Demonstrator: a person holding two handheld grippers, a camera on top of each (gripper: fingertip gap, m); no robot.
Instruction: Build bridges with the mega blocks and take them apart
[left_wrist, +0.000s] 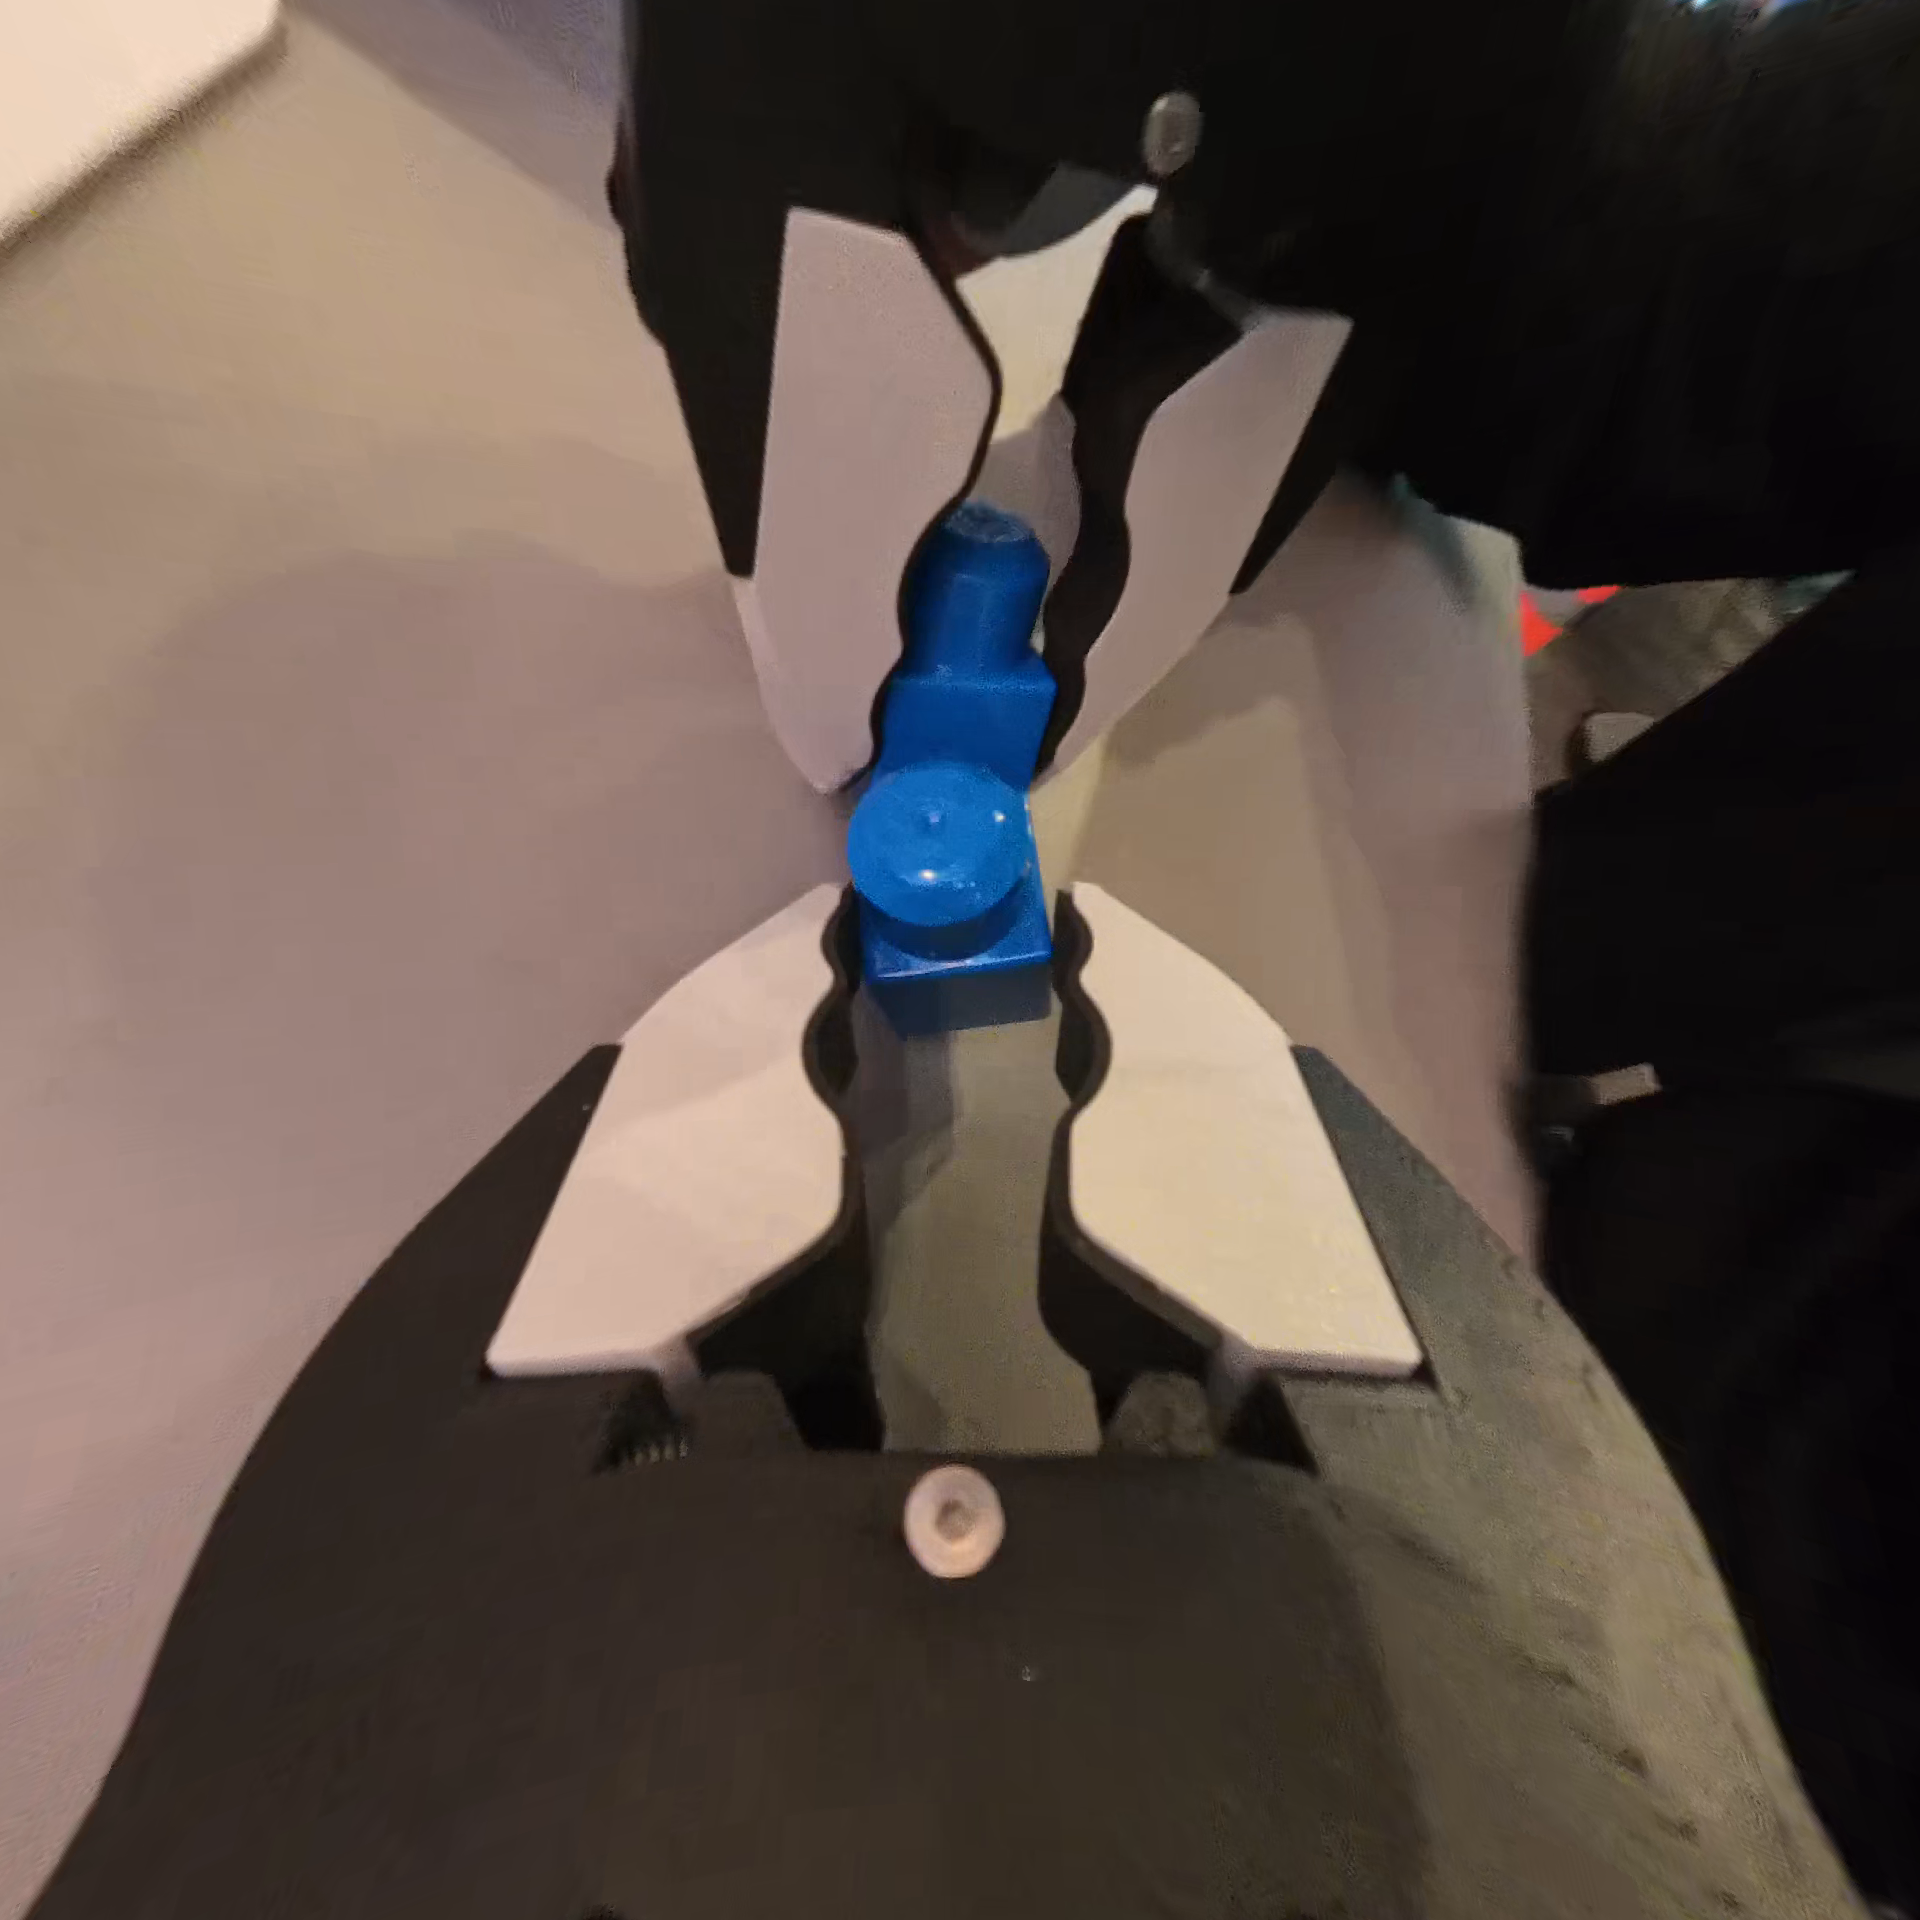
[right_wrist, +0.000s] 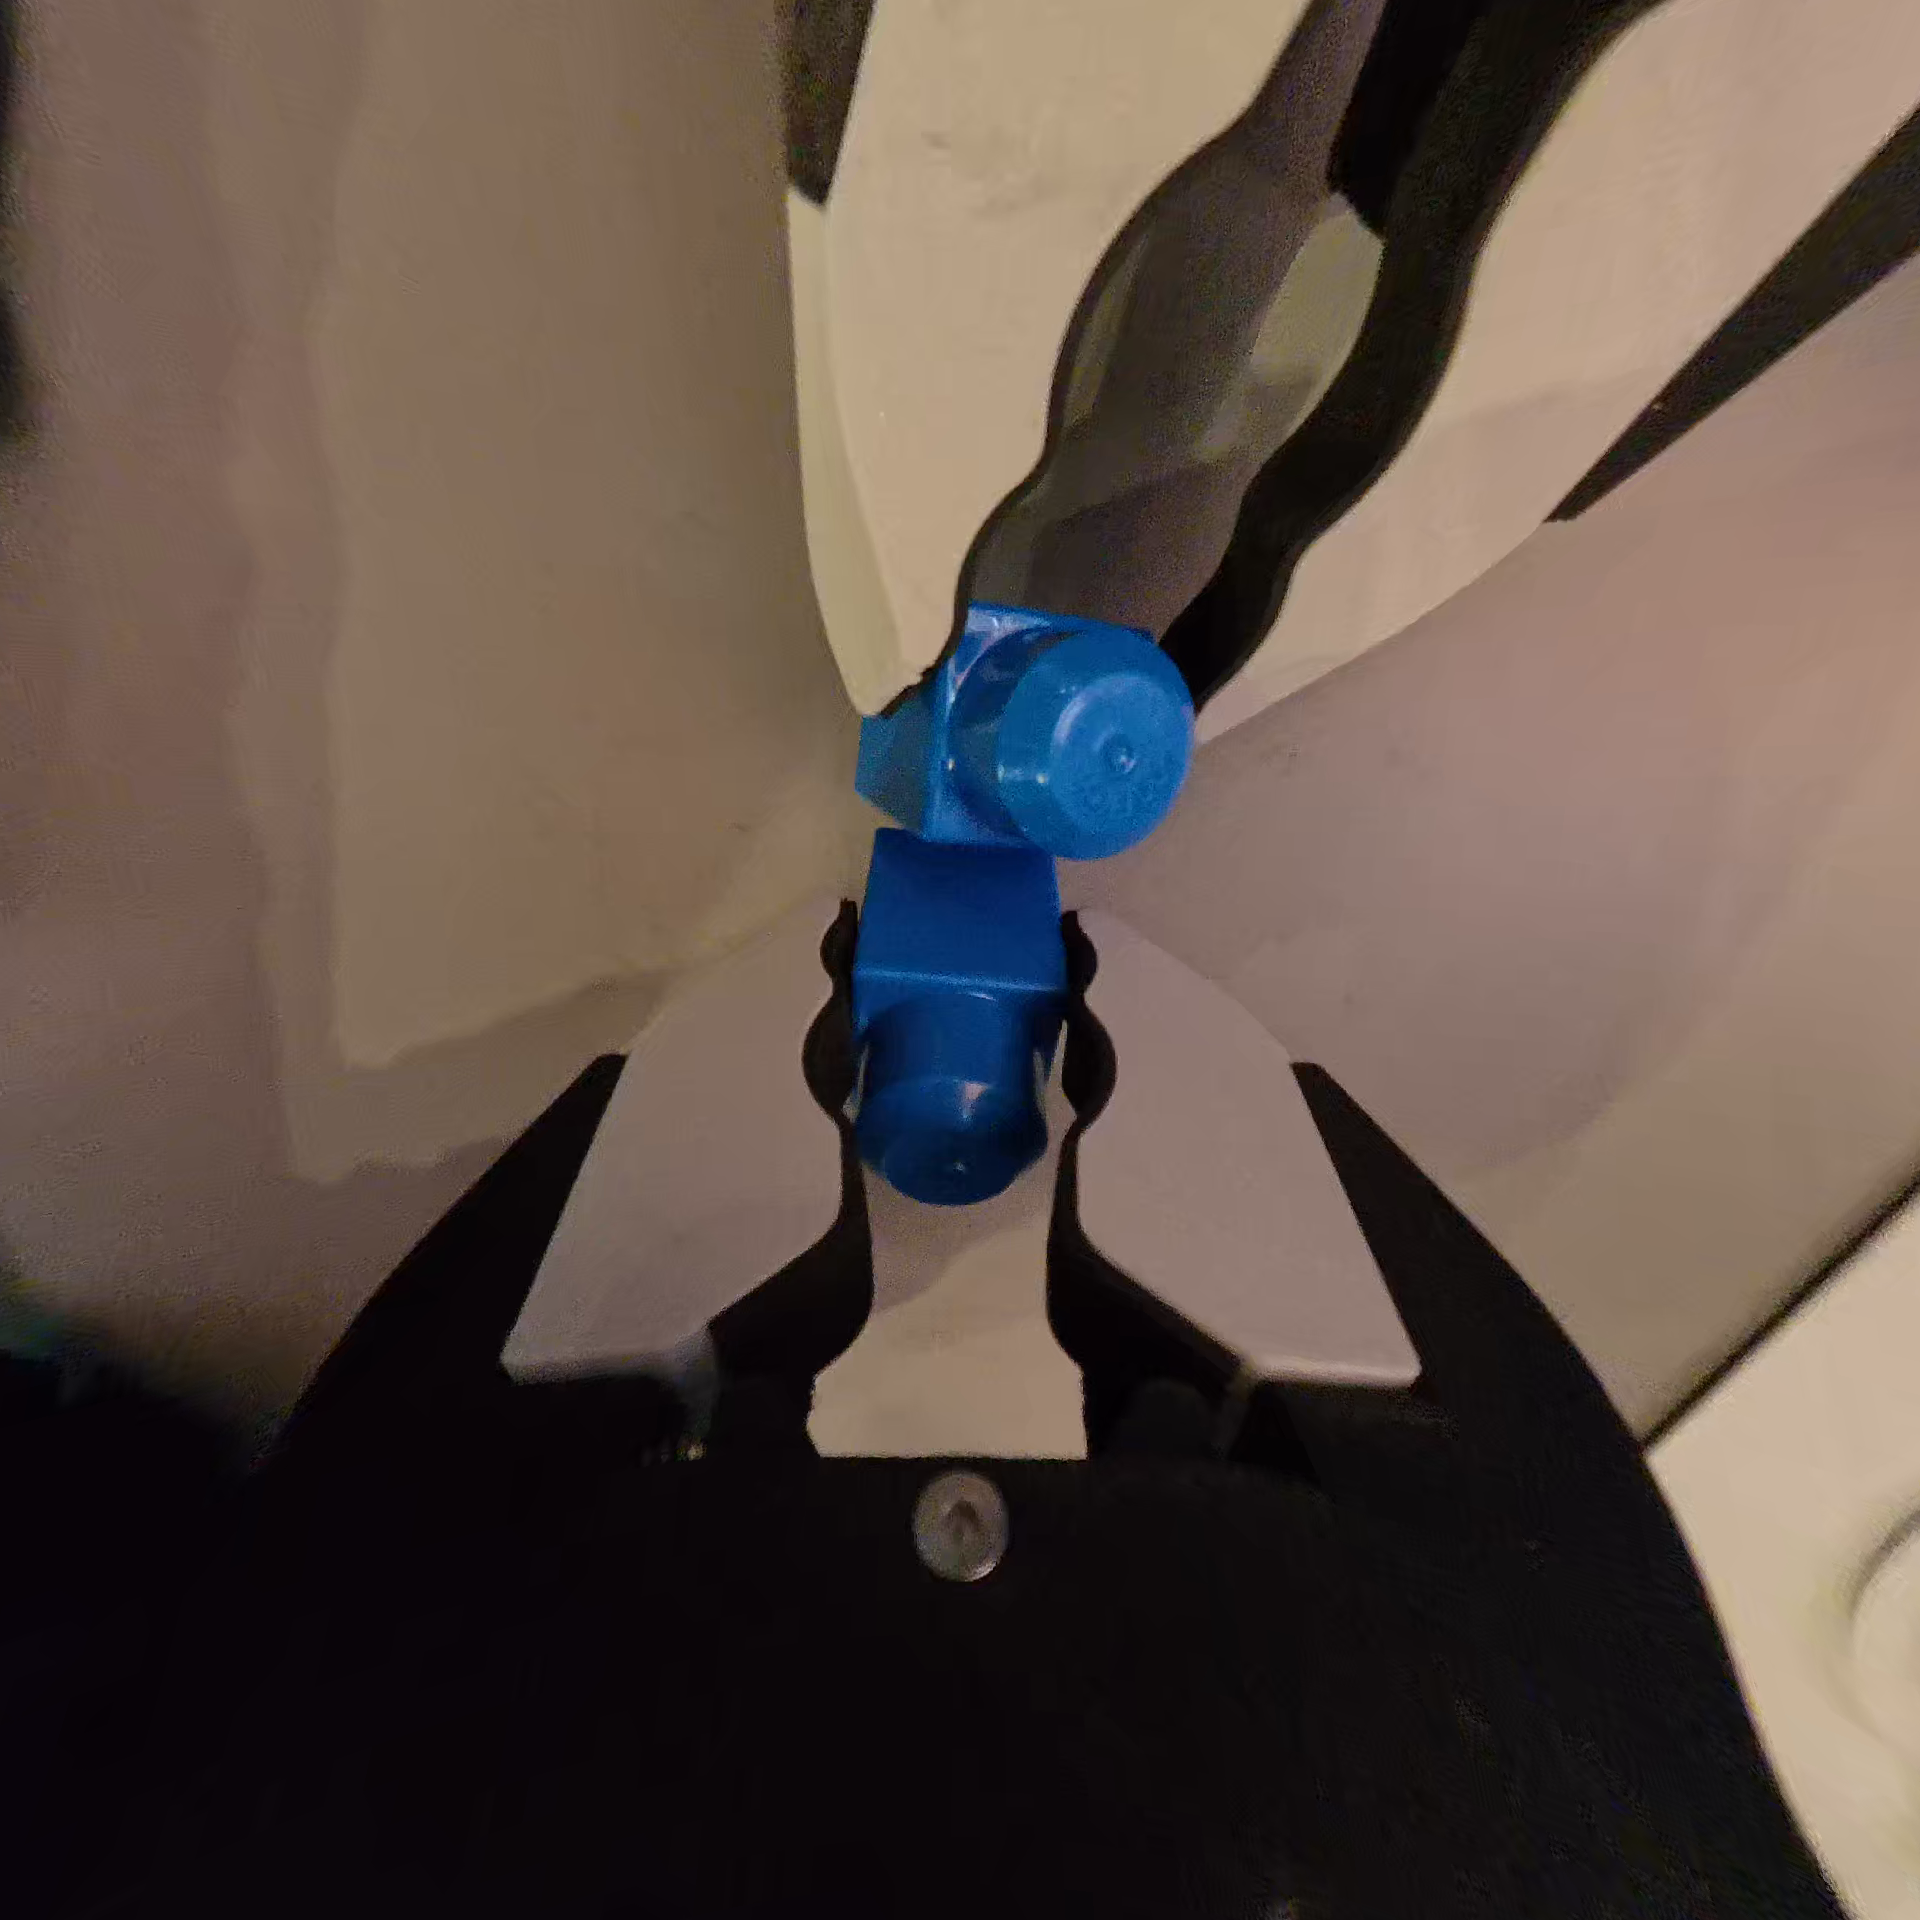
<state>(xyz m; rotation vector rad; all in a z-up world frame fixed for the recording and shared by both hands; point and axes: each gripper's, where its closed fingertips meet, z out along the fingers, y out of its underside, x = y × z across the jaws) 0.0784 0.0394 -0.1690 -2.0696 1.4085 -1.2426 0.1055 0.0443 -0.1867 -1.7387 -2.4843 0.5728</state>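
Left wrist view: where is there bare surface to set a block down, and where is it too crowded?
Free: the pale surface left of both grippers, up to the bright strip at the upper left corner. Crowded: the centre, where the left gripper and right gripper each clamp a blue block nearly tip to tip; dark, blurred shapes fill the right edge.

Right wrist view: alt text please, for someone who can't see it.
The right tongs grip a blue block by its sides, stud pointing back toward the camera. Just beyond, the left tongs hold a second blue block right above the first, its stud angled to the right, over a pale surface.
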